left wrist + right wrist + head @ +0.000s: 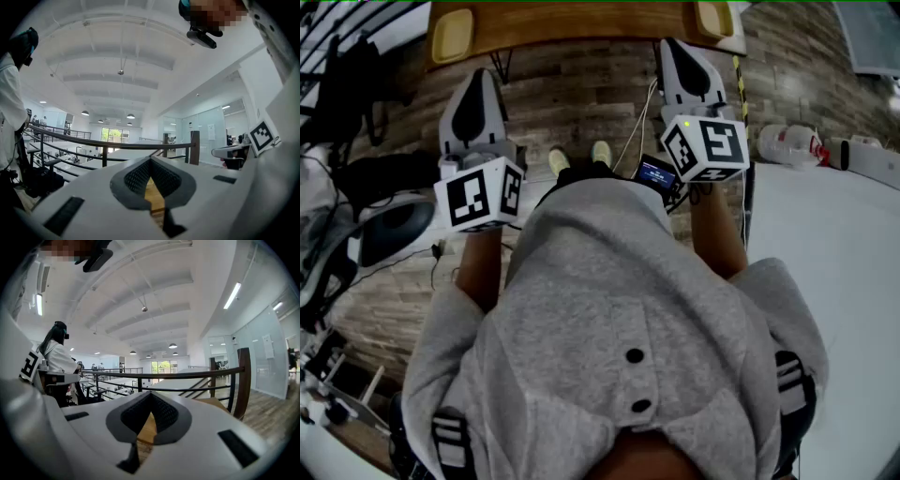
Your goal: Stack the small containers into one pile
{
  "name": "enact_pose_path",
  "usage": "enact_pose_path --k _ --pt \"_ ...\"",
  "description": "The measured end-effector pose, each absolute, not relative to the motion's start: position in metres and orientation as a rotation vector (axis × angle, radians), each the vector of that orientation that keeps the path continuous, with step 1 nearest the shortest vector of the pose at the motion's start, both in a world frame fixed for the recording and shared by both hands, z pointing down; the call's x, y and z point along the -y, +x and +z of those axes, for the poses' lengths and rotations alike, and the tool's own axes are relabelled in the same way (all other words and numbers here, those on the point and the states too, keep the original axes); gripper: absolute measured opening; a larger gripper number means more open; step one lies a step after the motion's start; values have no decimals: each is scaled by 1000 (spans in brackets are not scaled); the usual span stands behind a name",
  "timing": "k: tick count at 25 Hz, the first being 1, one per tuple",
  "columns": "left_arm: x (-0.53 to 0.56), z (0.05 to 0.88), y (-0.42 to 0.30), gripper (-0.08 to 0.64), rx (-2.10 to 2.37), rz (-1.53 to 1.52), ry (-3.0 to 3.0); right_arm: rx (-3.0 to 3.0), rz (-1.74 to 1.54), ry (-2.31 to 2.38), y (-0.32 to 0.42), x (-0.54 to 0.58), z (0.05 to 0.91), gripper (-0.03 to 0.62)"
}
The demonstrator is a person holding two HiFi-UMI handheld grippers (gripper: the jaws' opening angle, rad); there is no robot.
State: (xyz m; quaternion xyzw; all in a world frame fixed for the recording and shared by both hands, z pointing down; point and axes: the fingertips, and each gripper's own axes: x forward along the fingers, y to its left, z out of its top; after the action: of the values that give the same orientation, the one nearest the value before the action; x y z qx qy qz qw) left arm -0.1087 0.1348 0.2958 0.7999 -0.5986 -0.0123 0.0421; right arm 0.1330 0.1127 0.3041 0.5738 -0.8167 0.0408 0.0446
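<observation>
- Yellow small containers (452, 36) sit well apart on the wooden desk (581, 23).
- Left tongs (478, 82) and right tongs (677, 49) are both closed, holding nothing.
- Probably light, stiff plastic; pinch one rim wall.

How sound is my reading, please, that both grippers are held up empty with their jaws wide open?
Not quite: their jaws are shut, not wide open, as each gripper view shows. The left gripper and right gripper are indeed held up empty.
</observation>
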Motion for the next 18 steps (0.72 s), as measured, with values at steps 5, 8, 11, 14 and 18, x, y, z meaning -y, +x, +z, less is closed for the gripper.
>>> enact_pose_path --k 5,8,11,14,18 --pt "-143 297 -126 11 1801 -34 2442 2473 121 1746 118 -124 306 11" --pt "-148 298 -142 11 1801 -42 2432 2484 140 1778 108 -127 303 11" --pt "-147 296 -162 11 1830 -47 2416 2568 196 1815 94 -126 294 11" --pt "-145 298 -173 11 1846 -55 2389 2654 272 1823 82 -129 293 11" --pt "-142 296 -183 11 1843 -65 2395 2720 376 1758 60 -130 297 11"
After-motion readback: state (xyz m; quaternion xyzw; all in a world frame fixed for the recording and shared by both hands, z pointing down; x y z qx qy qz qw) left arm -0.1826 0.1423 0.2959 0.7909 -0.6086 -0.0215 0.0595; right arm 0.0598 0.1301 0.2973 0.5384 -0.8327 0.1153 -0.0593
